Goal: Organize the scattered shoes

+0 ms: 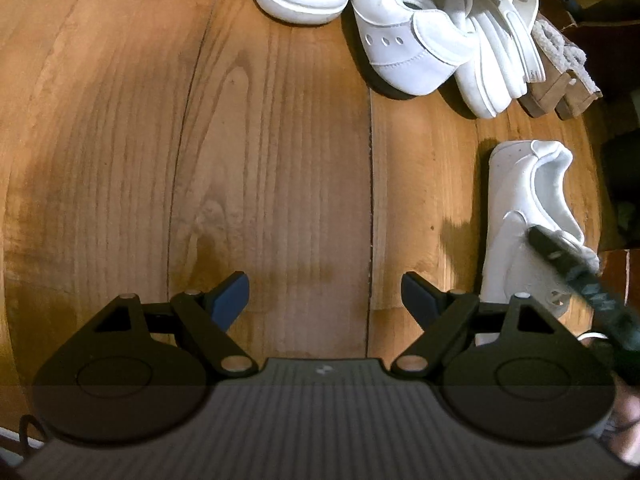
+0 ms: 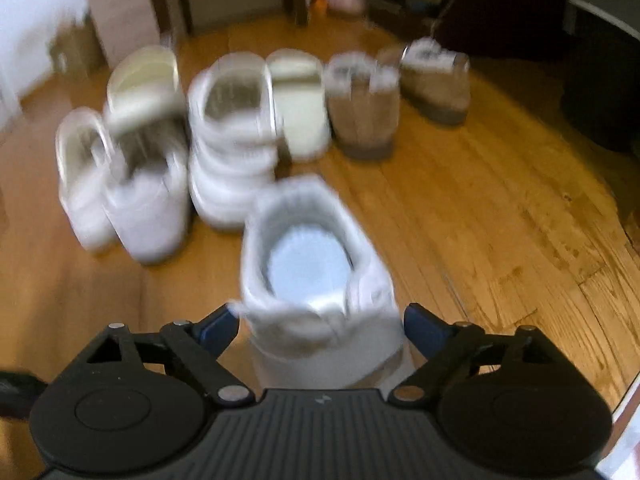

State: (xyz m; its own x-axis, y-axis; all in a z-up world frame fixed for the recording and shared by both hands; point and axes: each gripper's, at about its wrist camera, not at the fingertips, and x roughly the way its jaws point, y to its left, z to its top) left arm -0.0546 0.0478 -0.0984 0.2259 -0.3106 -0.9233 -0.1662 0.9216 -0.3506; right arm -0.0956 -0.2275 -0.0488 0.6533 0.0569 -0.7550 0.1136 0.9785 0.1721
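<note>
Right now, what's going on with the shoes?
A person with two handheld claws is tidying shoes on a wooden floor. The right claw is open around a lone white sneaker, apparently not yet gripping it. The left claw is open over bare boards. More white shoes and tan fleece-lined boots stand behind it.

The whole right wrist view is smeared by blur; the nearest white sneaker (image 2: 320,280) is partly hidden behind the right claw (image 2: 322,328).

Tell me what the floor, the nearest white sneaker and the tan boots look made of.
Floor: wooden planks, slight sheen; grain and seams show. White sneaker: smooth matte leather or synthetic, perforated toe. Tan boots: probably suede, fuzzy pale lining at the collar; blurred.
</note>
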